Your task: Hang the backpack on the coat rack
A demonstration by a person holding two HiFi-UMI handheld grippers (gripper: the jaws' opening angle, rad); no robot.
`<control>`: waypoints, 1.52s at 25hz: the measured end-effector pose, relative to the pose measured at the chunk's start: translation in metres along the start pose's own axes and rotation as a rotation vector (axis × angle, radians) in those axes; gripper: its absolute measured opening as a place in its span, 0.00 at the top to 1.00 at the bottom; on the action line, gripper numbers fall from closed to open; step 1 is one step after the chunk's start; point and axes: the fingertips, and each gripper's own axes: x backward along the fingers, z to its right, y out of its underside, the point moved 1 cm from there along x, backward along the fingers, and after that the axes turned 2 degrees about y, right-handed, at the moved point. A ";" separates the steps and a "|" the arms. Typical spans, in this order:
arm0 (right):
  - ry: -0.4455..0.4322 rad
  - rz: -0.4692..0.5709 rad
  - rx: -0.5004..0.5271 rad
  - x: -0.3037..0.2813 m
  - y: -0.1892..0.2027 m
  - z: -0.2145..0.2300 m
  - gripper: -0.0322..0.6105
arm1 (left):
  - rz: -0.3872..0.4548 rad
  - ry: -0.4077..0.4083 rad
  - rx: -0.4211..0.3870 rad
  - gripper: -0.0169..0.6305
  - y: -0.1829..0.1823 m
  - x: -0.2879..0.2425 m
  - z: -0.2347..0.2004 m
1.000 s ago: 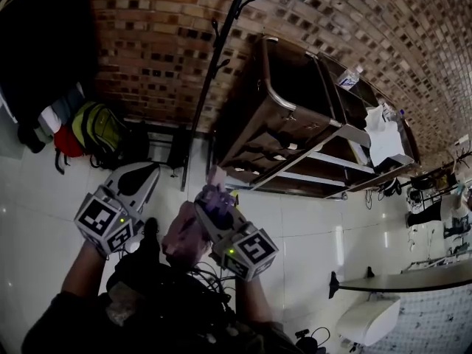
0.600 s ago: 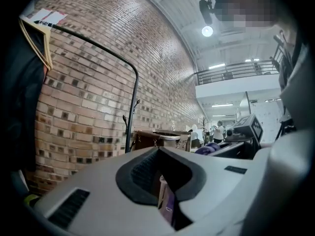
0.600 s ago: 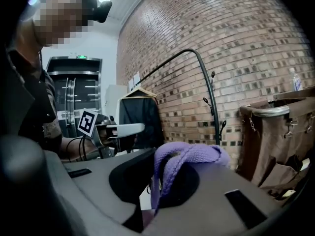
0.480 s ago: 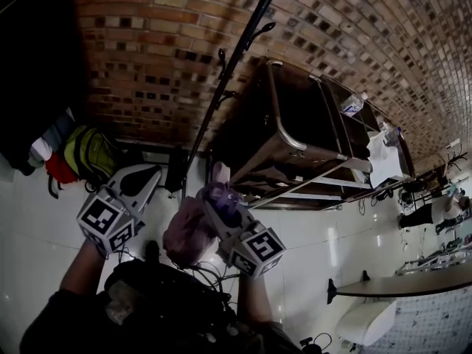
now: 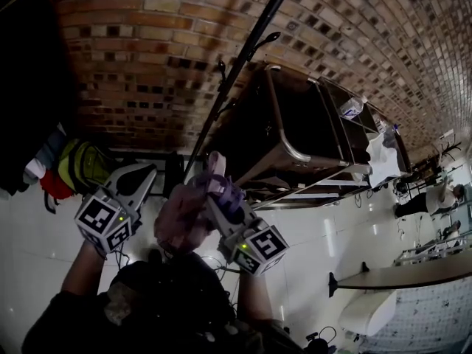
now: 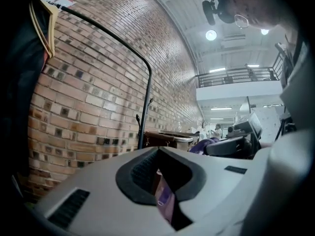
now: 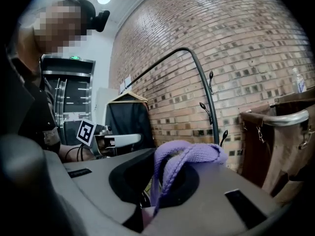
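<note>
While the left gripper point(image 5: 141, 174) and right gripper point(image 5: 218, 189) clench it, the pink backpack point(image 5: 181, 220) sags bunched, its lilac woven loop point(image 7: 189, 154) arching up

The brick wall point(image 5: 147, 43) filling the upper left is rough and matt. The coat rack point(image 5: 247, 63) is smooth black metal. The white floor point(image 5: 310, 227) tiles shine glossy. The backpack point(image 5: 181, 223) is soft pinkish cloth, and its lilac strap point(image 7: 189, 154) looks coarsely woven.
</note>
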 end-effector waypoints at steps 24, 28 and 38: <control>-0.041 -0.090 0.061 -0.107 -0.028 0.198 0.93 | -0.043 -0.064 0.012 0.91 0.003 -0.170 -0.086; -0.090 -0.112 0.074 -0.126 -0.031 0.221 0.93 | -0.061 -0.077 0.015 0.91 0.006 -0.198 -0.096; -0.126 -0.118 0.030 -0.168 -0.045 0.276 0.93 | -0.071 -0.144 0.021 0.91 -0.002 -0.235 -0.128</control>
